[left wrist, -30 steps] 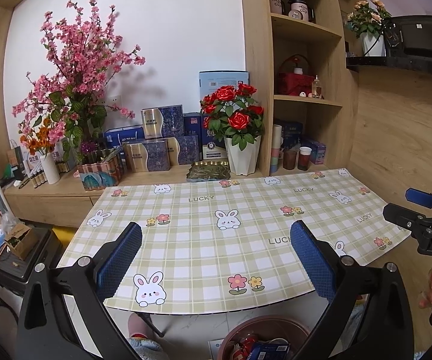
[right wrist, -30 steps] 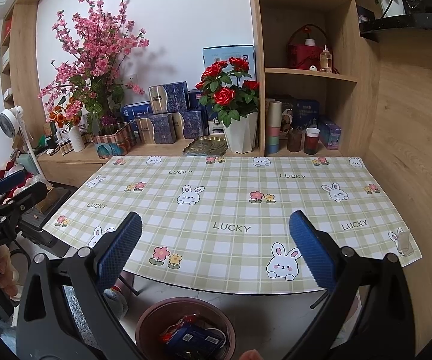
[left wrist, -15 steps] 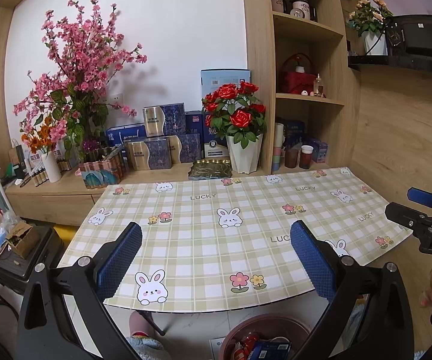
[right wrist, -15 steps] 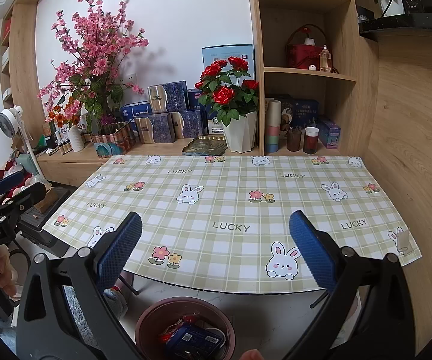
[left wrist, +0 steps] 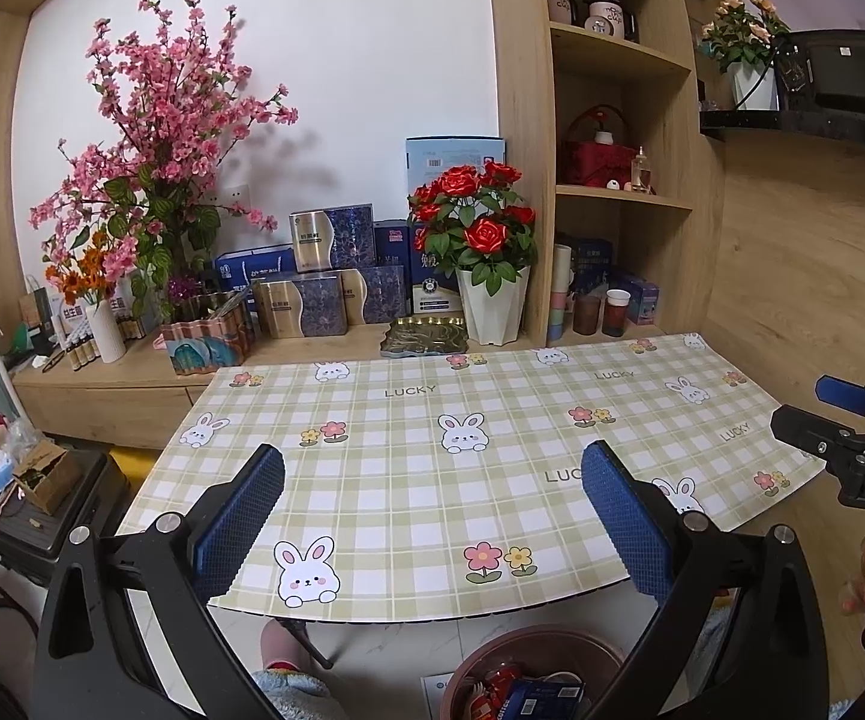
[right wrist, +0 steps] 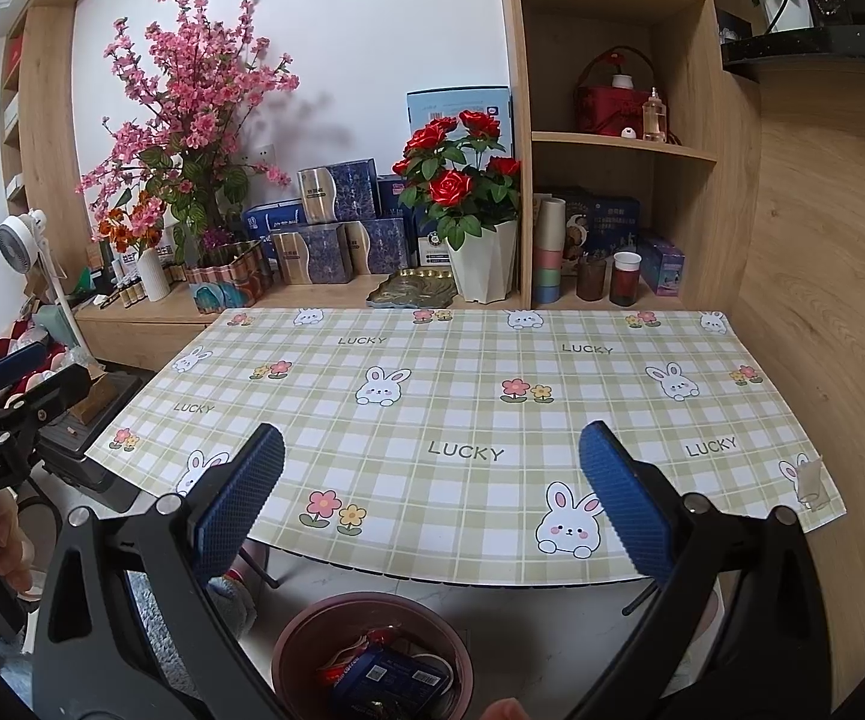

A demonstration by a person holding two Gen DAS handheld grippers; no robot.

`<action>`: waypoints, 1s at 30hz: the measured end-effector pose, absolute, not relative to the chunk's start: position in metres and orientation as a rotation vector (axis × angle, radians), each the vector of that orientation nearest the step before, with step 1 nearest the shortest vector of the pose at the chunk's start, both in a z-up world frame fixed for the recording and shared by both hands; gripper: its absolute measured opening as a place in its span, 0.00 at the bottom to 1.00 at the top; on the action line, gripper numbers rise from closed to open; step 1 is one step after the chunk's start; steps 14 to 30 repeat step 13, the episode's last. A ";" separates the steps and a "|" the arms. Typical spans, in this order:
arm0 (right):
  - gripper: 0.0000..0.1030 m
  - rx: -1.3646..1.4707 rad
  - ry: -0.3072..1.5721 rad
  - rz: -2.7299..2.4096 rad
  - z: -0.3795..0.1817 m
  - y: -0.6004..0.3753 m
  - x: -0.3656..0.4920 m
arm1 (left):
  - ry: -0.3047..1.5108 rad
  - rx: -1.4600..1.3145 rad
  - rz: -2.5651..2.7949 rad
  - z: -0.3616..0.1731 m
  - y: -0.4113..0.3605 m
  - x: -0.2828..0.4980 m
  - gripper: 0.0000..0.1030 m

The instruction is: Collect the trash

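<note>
My left gripper point(left wrist: 432, 516) wide, empty; right gripper point(right wrist: 432, 507) same. Brown bin point(right wrist: 372, 657) bottom centre, blue packet point(right wrist: 393, 675) inside; checked tablecloth point(right wrist: 462, 414) mid-frame.

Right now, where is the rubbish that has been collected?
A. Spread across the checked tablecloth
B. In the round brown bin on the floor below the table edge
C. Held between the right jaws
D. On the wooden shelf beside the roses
B: wrappers and a blue packet lie inside the brown bin on the floor, while the tablecloth shows no rubbish.
</note>
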State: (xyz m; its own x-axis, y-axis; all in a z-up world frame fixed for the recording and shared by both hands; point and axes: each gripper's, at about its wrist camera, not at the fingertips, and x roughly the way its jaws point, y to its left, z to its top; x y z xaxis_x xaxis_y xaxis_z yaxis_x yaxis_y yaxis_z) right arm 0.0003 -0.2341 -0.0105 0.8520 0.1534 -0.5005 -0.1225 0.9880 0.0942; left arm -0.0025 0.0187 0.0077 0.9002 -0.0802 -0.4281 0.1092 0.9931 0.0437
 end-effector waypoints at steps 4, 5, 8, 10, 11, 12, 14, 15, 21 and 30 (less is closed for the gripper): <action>0.94 0.060 0.532 0.146 -0.010 -0.234 0.001 | 0.445 0.063 -0.090 0.007 0.019 -0.003 0.94; 0.94 0.060 0.533 0.146 -0.011 -0.234 0.001 | 0.447 0.063 -0.087 0.007 0.020 -0.003 0.94; 0.94 0.058 0.535 0.149 -0.013 -0.233 0.001 | 0.453 0.069 -0.077 0.007 0.019 -0.002 0.94; 0.94 0.057 0.537 0.150 -0.015 -0.232 0.001 | 0.459 0.074 -0.069 0.006 0.019 -0.001 0.94; 0.94 0.056 0.538 0.152 -0.015 -0.231 0.001 | 0.461 0.075 -0.066 0.006 0.019 -0.001 0.94; 0.94 0.055 0.539 0.153 -0.016 -0.231 0.001 | 0.463 0.074 -0.064 0.005 0.019 -0.001 0.94; 0.94 0.054 0.540 0.154 -0.016 -0.230 0.001 | 0.465 0.074 -0.062 0.005 0.019 0.000 0.94; 0.94 0.054 0.540 0.154 -0.016 -0.230 0.001 | 0.465 0.074 -0.062 0.005 0.019 0.000 0.94; 0.94 0.054 0.540 0.154 -0.016 -0.230 0.001 | 0.465 0.074 -0.062 0.005 0.019 0.000 0.94; 0.94 0.054 0.540 0.154 -0.016 -0.230 0.001 | 0.465 0.074 -0.062 0.005 0.019 0.000 0.94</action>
